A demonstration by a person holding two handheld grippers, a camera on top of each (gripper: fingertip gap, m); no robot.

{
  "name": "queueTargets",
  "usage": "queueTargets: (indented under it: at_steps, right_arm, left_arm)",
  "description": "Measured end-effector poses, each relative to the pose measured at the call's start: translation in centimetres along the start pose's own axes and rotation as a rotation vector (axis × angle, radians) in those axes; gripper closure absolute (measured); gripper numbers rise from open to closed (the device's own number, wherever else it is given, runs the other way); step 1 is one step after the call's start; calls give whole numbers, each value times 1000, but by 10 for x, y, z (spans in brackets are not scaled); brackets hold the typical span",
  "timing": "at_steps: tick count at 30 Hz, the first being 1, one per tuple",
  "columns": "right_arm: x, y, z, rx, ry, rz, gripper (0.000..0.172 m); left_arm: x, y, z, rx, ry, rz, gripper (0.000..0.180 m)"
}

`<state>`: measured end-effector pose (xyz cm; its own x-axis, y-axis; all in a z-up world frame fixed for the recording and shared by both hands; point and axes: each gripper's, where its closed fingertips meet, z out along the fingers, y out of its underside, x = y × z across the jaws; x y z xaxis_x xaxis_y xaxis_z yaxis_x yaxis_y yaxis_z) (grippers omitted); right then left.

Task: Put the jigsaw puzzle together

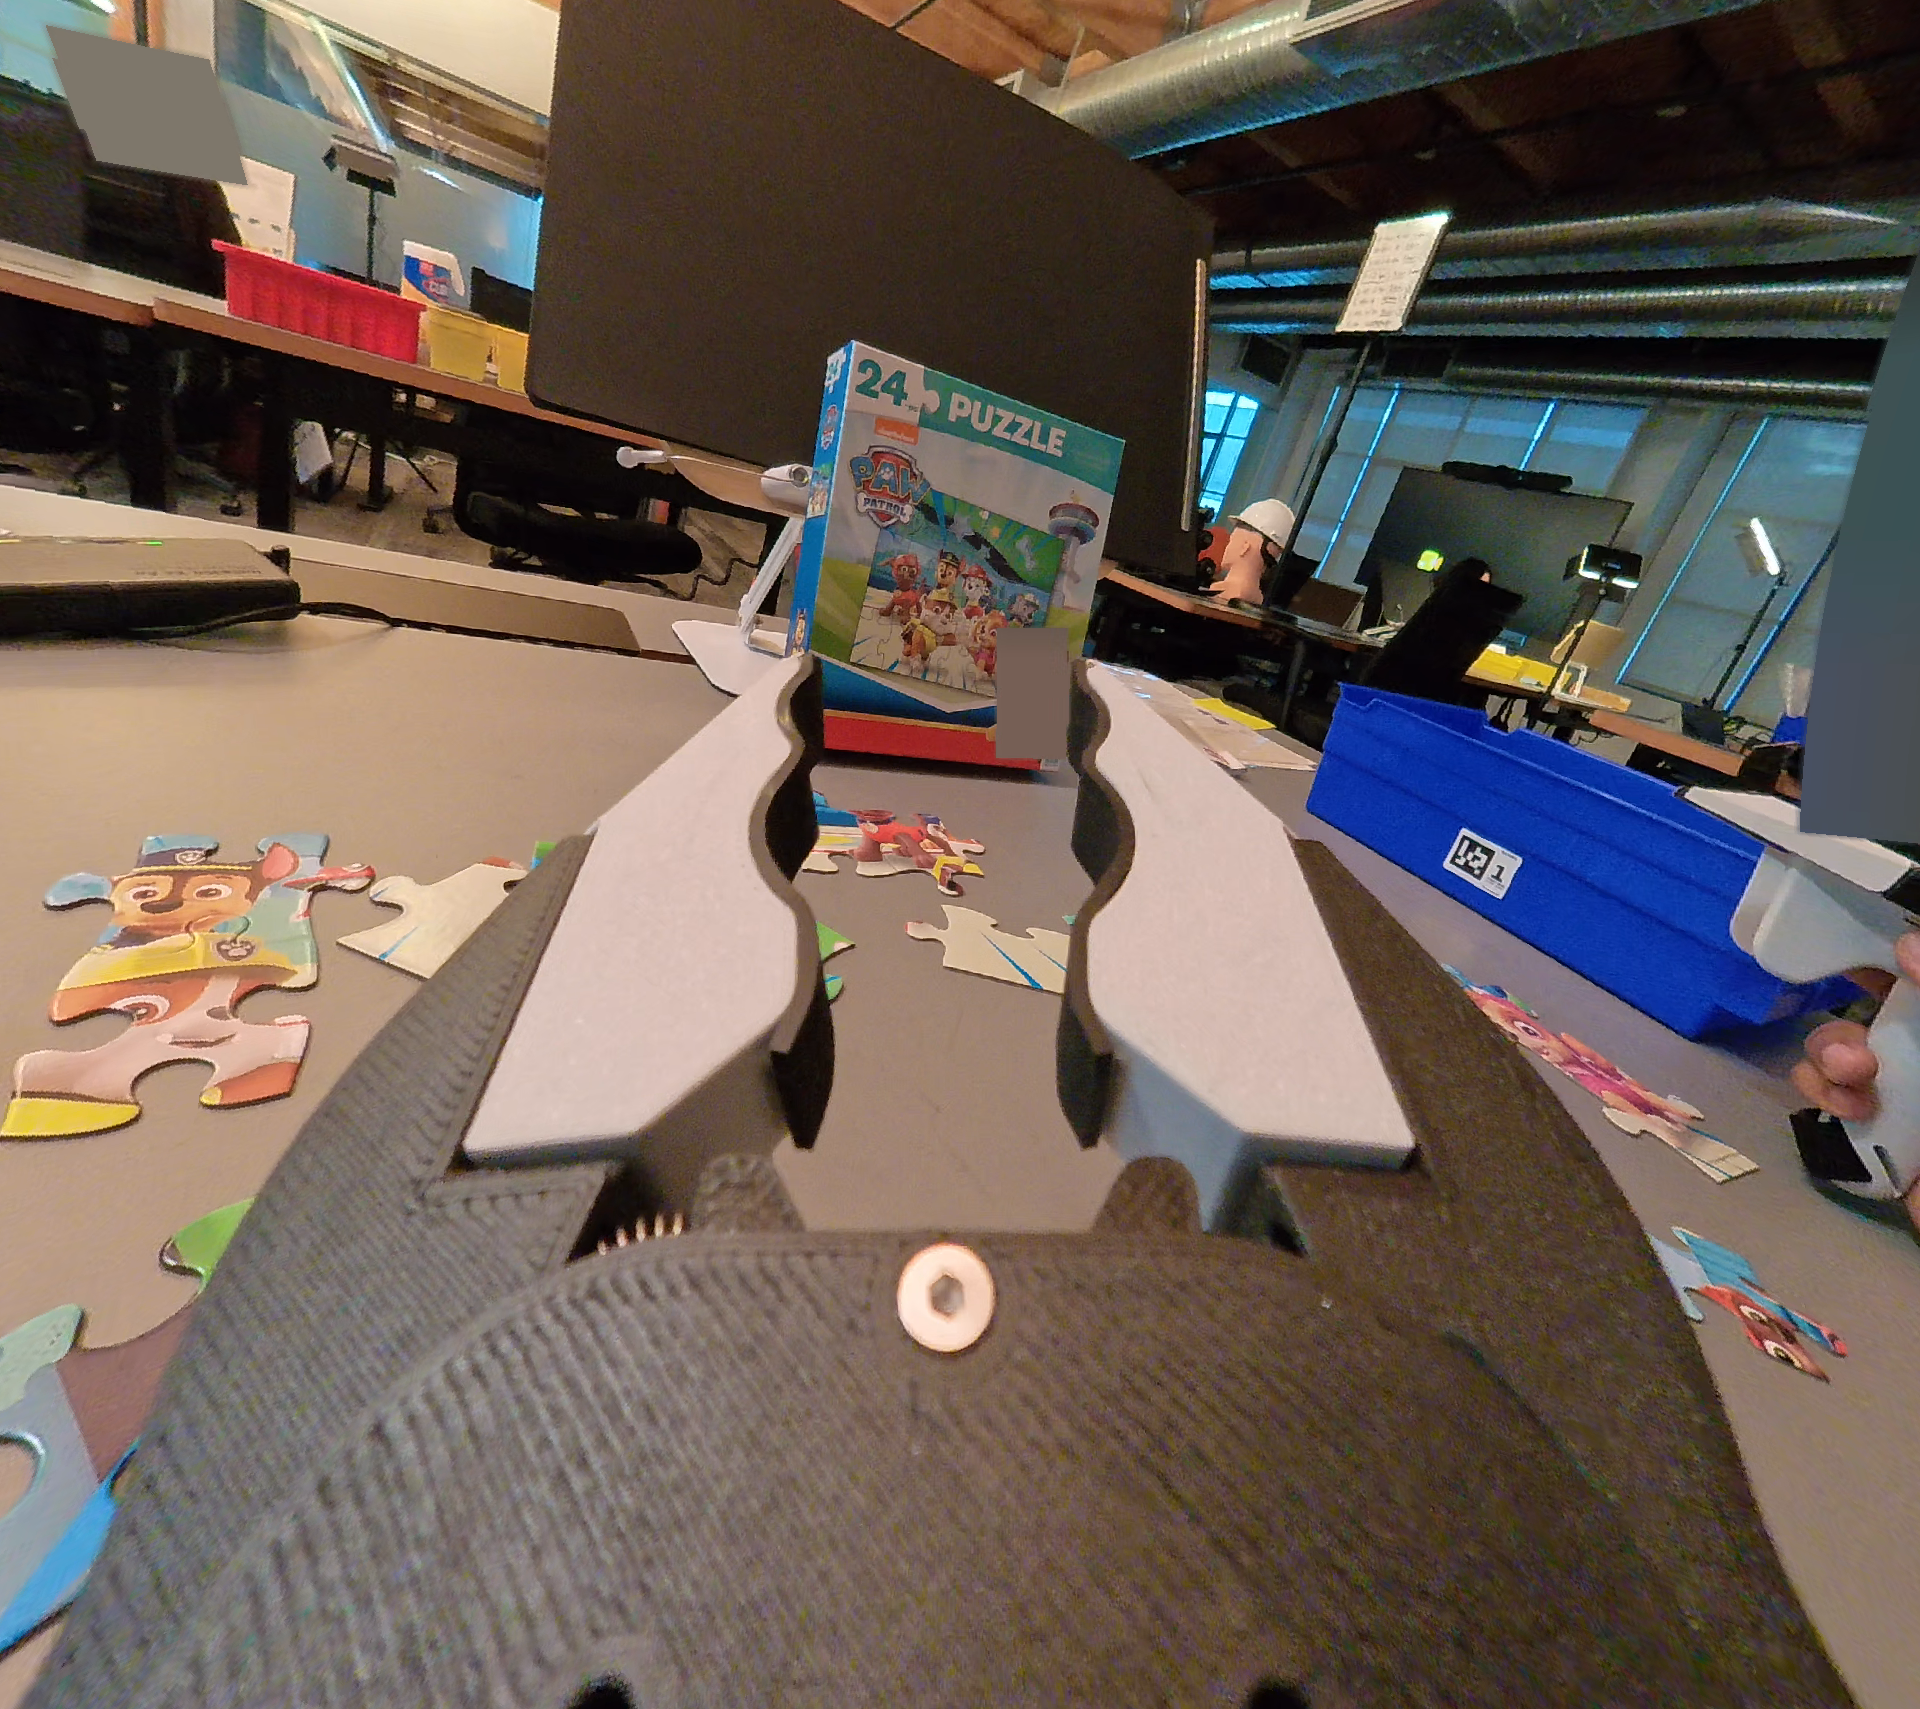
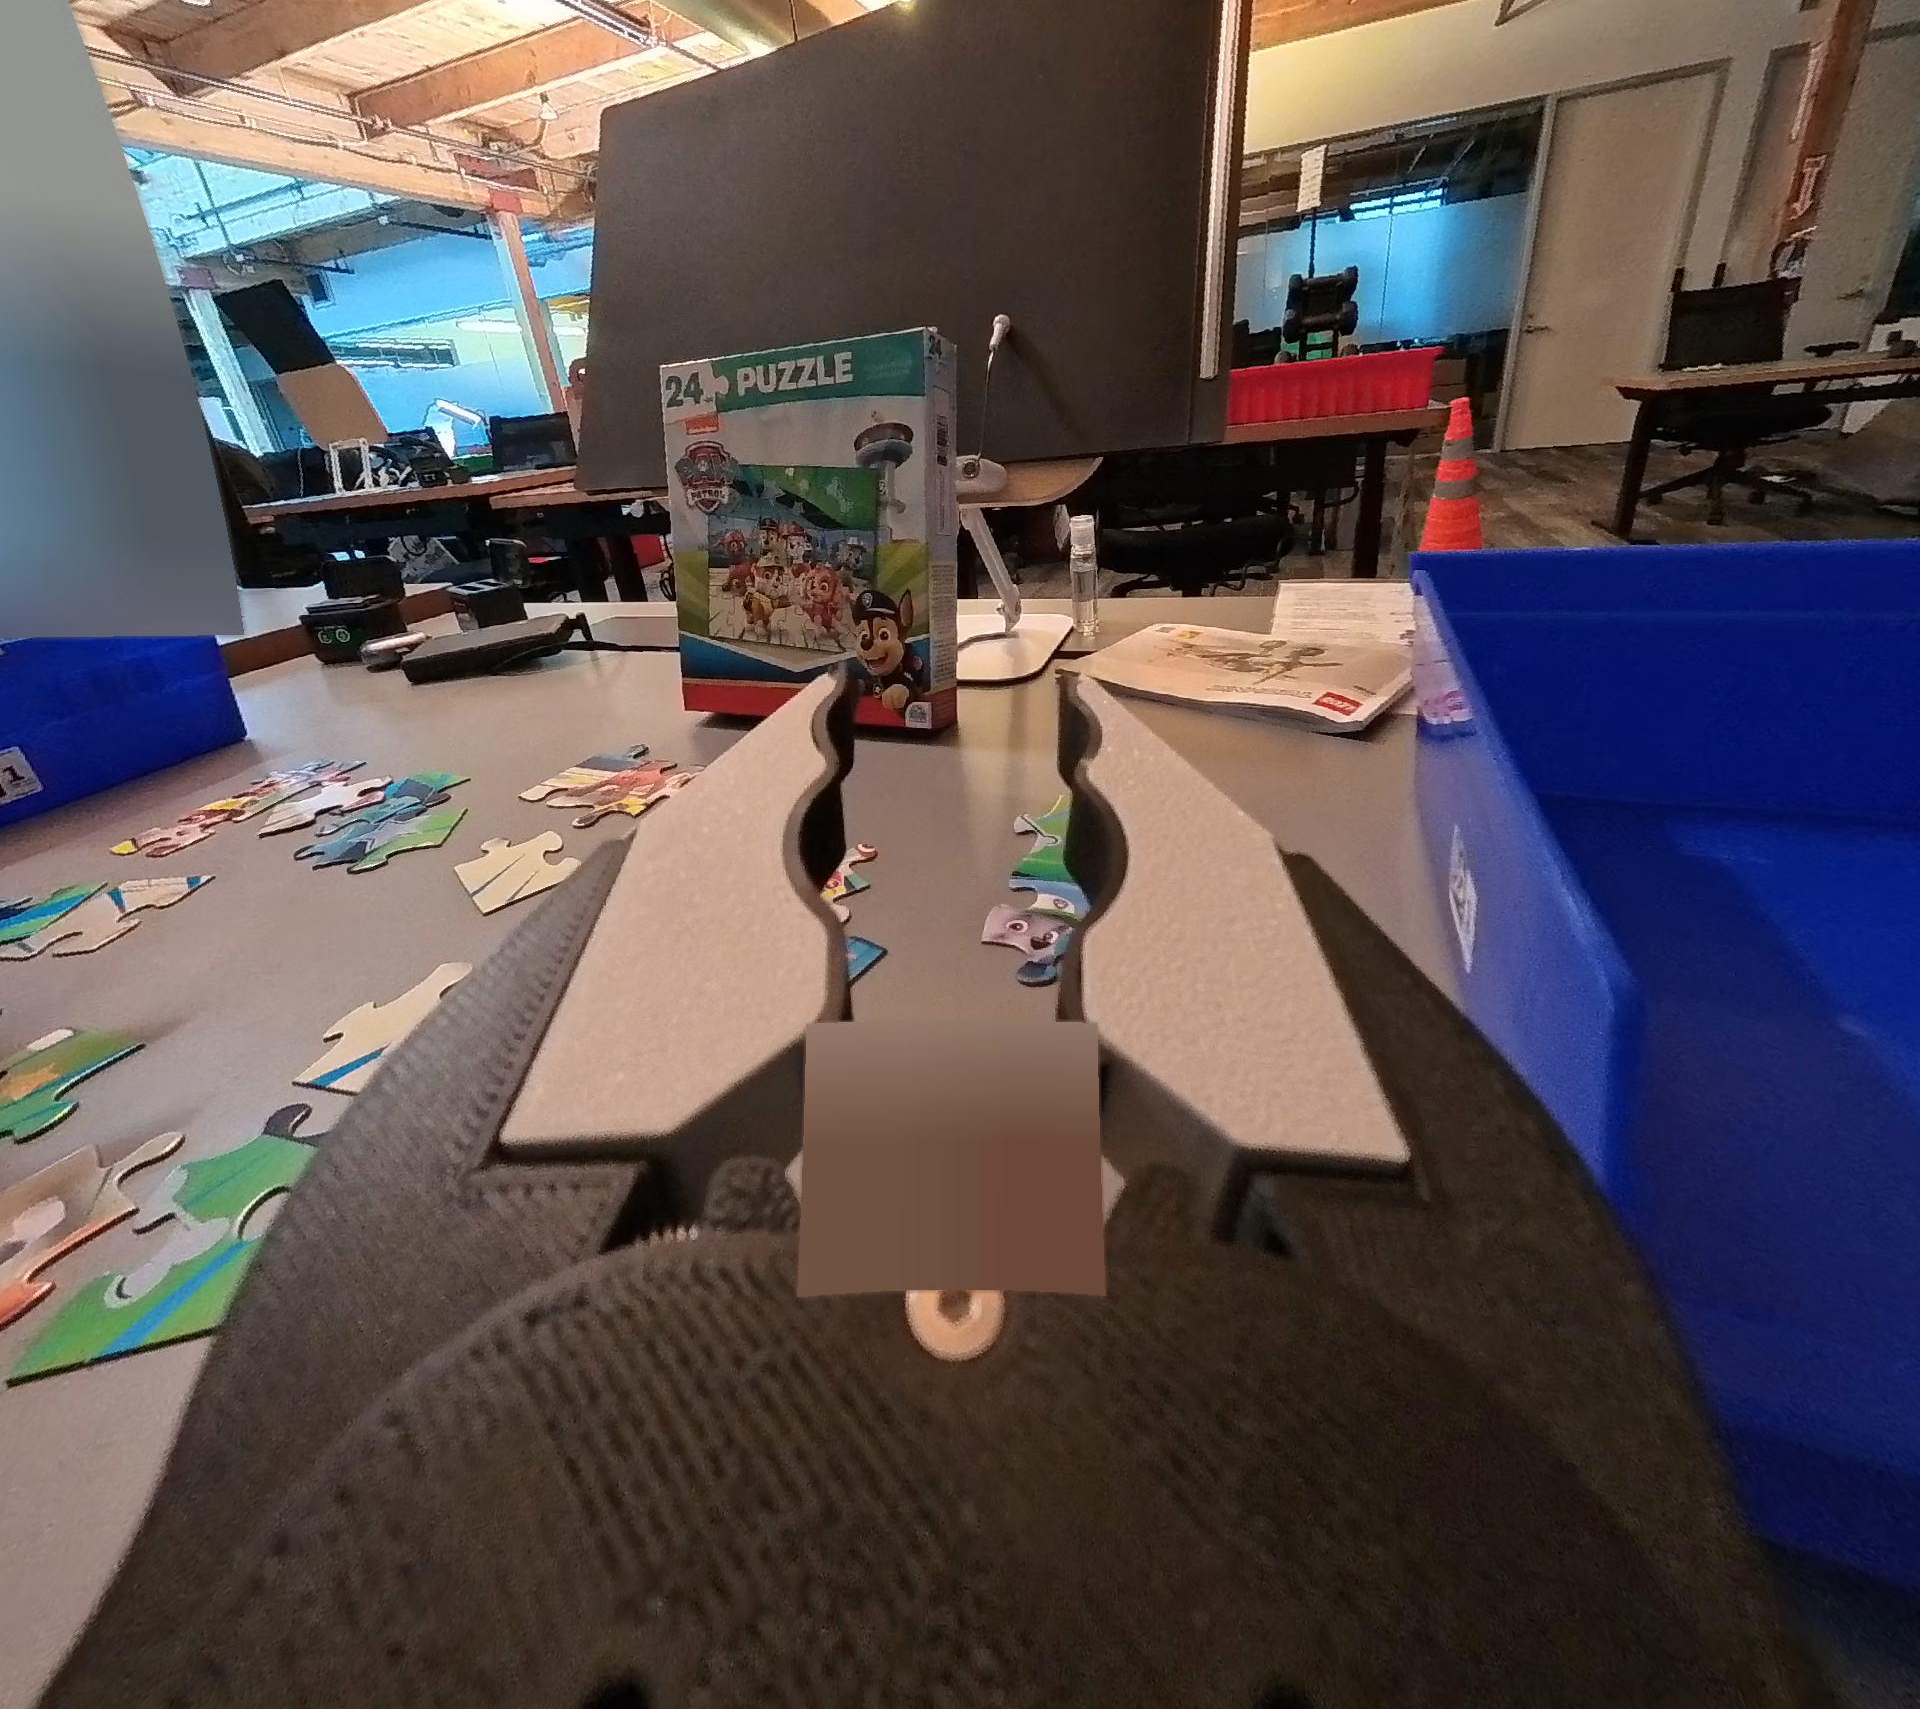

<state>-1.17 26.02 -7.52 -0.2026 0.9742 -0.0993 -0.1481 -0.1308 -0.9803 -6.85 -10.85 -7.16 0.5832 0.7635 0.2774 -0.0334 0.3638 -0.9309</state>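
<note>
My left gripper [image 1: 943, 703] is open and empty, low over the grey table [image 1: 312, 745]. A cartoon puzzle box [image 1: 951, 558] stands upright beyond its fingertips, and a red puzzle piece [image 1: 894, 838] lies on the table between the fingers. A large dog-shaped joined piece [image 1: 177, 963] lies to the left. My right gripper [image 2: 956, 714] is open and empty, pointing at the same box [image 2: 810, 537]. Loose pieces [image 2: 1039, 921] lie below its fingers, and more pieces [image 2: 353, 812] are spread to the left. The other gripper, held in a hand [image 1: 1849, 984], shows at the right edge of the left wrist view.
A blue bin [image 1: 1558, 838] stands on the right; it fills the right side of the right wrist view [image 2: 1714, 932]. A second blue bin [image 2: 104, 714] sits at far left. A booklet [image 2: 1247, 672], a small clear vial [image 2: 1084, 568], a lamp base [image 2: 1008, 646], a black device [image 2: 488, 646] and a dark divider panel [image 2: 914, 205] stand at the back. Some 40 centimeters of space lies between my two pairs of fingers.
</note>
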Motion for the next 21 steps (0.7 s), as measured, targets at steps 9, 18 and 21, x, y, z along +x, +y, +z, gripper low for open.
queueTargets:
  at_steps: [9, 18, 21]
  right_arm:
    - [0, 0, 0, 2, 2, -4, 134]
    - [-1, -9, -5, 44, 11, -36, 136]
    - [-2, -8, -4, 38, 7, -39, 136]
  left_arm:
    - [5, 0, 0, 1, 11, 22, 138]
    - [9, 1, 0, -5, 34, 31, 137]
    - [17, 1, 0, -7, 71, 57, 136]
